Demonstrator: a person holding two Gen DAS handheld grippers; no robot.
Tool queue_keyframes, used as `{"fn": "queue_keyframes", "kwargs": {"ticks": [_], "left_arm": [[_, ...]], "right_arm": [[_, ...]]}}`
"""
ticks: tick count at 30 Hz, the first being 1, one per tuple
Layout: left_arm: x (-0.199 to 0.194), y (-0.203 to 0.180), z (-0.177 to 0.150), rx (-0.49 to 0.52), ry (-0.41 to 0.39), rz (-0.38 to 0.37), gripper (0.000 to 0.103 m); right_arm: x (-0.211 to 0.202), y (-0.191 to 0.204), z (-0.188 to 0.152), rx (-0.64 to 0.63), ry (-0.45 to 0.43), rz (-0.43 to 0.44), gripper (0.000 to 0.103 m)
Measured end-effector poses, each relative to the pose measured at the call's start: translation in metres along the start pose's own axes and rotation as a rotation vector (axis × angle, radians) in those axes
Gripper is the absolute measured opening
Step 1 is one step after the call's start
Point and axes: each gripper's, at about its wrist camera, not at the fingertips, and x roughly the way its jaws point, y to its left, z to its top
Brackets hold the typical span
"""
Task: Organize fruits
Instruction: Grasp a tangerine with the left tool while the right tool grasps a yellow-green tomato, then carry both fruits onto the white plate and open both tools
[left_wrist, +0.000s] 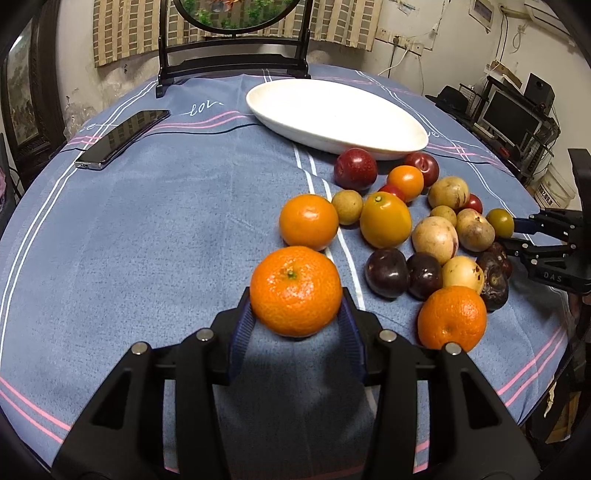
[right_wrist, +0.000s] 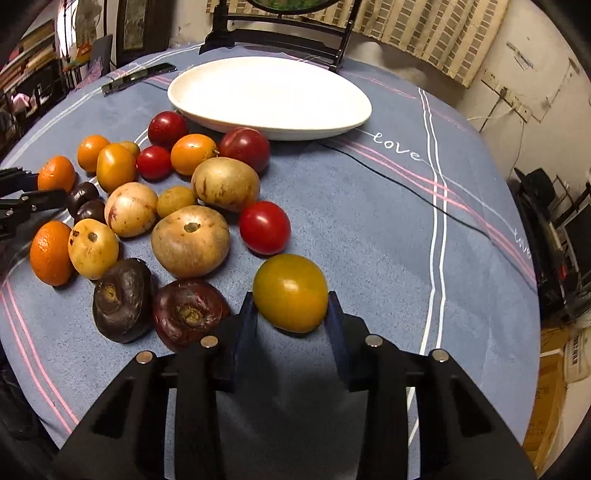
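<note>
My left gripper (left_wrist: 295, 308) is shut on an orange mandarin (left_wrist: 295, 291), its blue pads pressed on both sides just above the blue cloth. In the right wrist view this mandarin (right_wrist: 56, 173) shows at the far left between those fingers. My right gripper (right_wrist: 291, 314) is shut on a yellow-green tomato (right_wrist: 290, 291) at the near right of the fruit pile. The left wrist view shows this tomato (left_wrist: 499, 222) at the tips of the right gripper (left_wrist: 515, 236). An empty white oval dish (left_wrist: 332, 110) (right_wrist: 269, 92) lies behind the pile.
Several loose fruits lie on the cloth: mandarins (left_wrist: 308, 221), red plums (left_wrist: 355, 169), tan passion fruits (right_wrist: 190, 240), dark wrinkled ones (right_wrist: 122, 299), red tomatoes (right_wrist: 264, 227). A phone (left_wrist: 122, 138) lies far left. A black wooden stand (left_wrist: 232, 62) rises at the back edge.
</note>
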Motion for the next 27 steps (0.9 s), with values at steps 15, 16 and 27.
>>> {"fn": "queue_keyframes", "kwargs": {"ticks": [15,16,27], "left_arm": [[-0.029,0.005,0.014,0.019,-0.089,0.045,0.044],[-0.031,0.003,0.021,0.032,-0.099,0.047,0.044],[0.005,-0.025,0.132,0.094,-0.142,-0.026,0.045]], "right_arm": [[-0.051,-0.001,0.002,0.101,-0.174,0.046,0.038],[-0.054,-0.001,0.008,0.106,-0.190,0.055,0.038],[-0.016,-0.001,0.102,0.178,-0.224,0.091,0.038]]}}
